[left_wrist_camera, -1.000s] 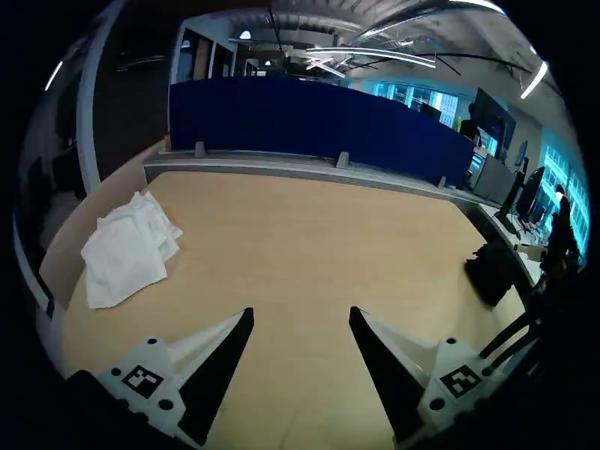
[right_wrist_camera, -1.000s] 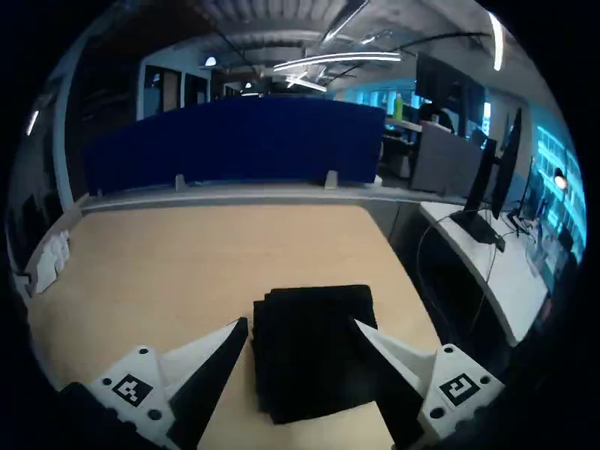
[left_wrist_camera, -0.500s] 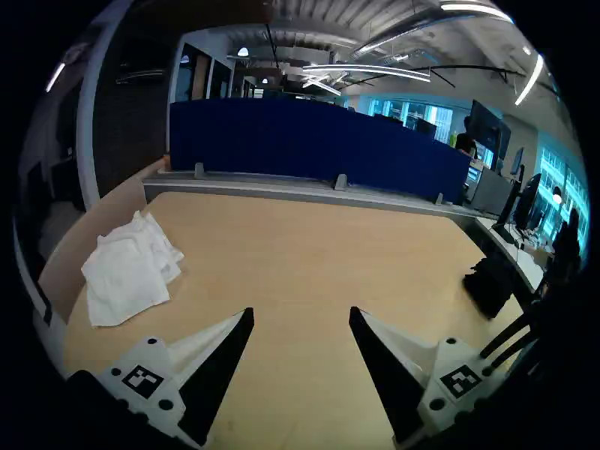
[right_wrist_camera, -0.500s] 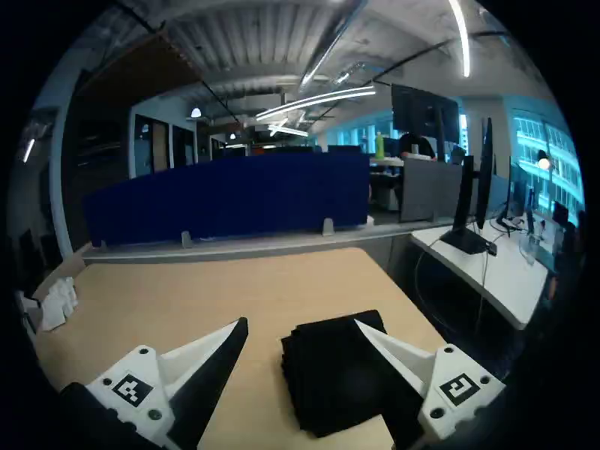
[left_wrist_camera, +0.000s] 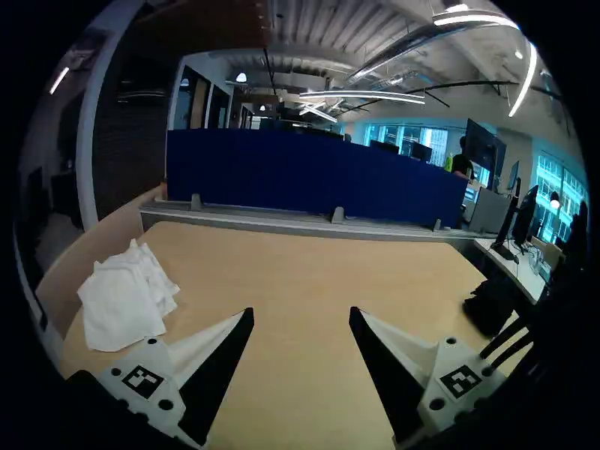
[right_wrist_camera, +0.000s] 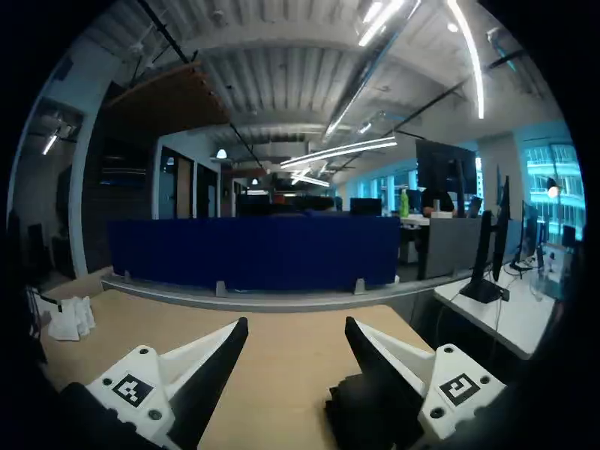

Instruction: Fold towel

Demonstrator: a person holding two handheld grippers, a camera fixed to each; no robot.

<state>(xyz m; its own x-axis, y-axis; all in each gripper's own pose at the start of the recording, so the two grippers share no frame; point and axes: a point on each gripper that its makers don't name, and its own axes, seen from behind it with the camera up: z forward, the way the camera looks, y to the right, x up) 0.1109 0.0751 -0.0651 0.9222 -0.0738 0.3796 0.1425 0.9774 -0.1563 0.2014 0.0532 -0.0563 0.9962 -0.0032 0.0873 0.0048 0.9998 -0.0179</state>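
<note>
A pile of white towels lies loosely folded at the left edge of the wooden table; it also appears small and far off as the white towels in the right gripper view. A folded black towel rests on the table's right side, partly behind one finger of my right gripper, and shows as a dark heap, the black towel, in the left gripper view. My left gripper is open over bare wood. My right gripper is open and holds nothing.
A blue partition runs along the table's far edge above a grey rail. To the right stands a white desk with monitors. A dark wall and doorway lie to the left.
Both cameras have tilted upward. The black towel has slid down and right in the right gripper view, out from between the fingers. Both grippers stay open.
</note>
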